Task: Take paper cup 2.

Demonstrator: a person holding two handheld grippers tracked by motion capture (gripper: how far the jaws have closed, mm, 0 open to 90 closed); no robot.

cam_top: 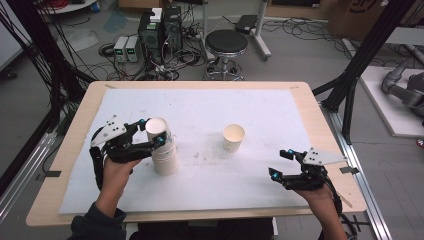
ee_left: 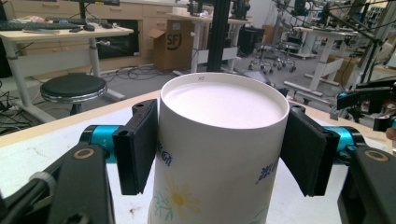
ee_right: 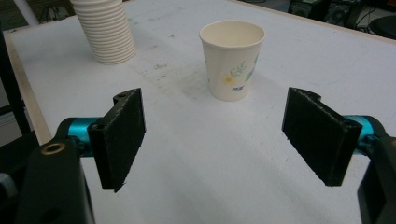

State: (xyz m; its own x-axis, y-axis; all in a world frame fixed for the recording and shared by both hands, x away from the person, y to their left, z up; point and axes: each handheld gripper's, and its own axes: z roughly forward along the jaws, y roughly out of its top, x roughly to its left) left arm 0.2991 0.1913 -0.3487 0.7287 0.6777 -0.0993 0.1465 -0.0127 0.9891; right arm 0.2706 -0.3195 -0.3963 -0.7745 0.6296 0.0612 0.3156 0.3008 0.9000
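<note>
A stack of white paper cups [cam_top: 165, 159] stands left of centre on the white mat [cam_top: 210, 180]. My left gripper [cam_top: 153, 132] is shut on the top cup [cam_top: 158, 128] just below its rim. In the left gripper view both black pads [ee_left: 137, 147] press against the sides of this flower-printed cup [ee_left: 219, 140]. A single paper cup [cam_top: 233, 137] stands upright near the mat's middle. My right gripper [cam_top: 280, 163] hovers open near the front right of the mat. In the right gripper view the single cup [ee_right: 232, 60] stands beyond the open right gripper [ee_right: 215, 140], with the stack [ee_right: 105, 32] at far left.
The wooden table edge [cam_top: 65, 150] frames the mat on all sides. A black stool [cam_top: 226, 42] and computer boxes [cam_top: 160, 30] with cables sit on the floor beyond the far edge. Black frame posts [cam_top: 350, 75] rise at the right.
</note>
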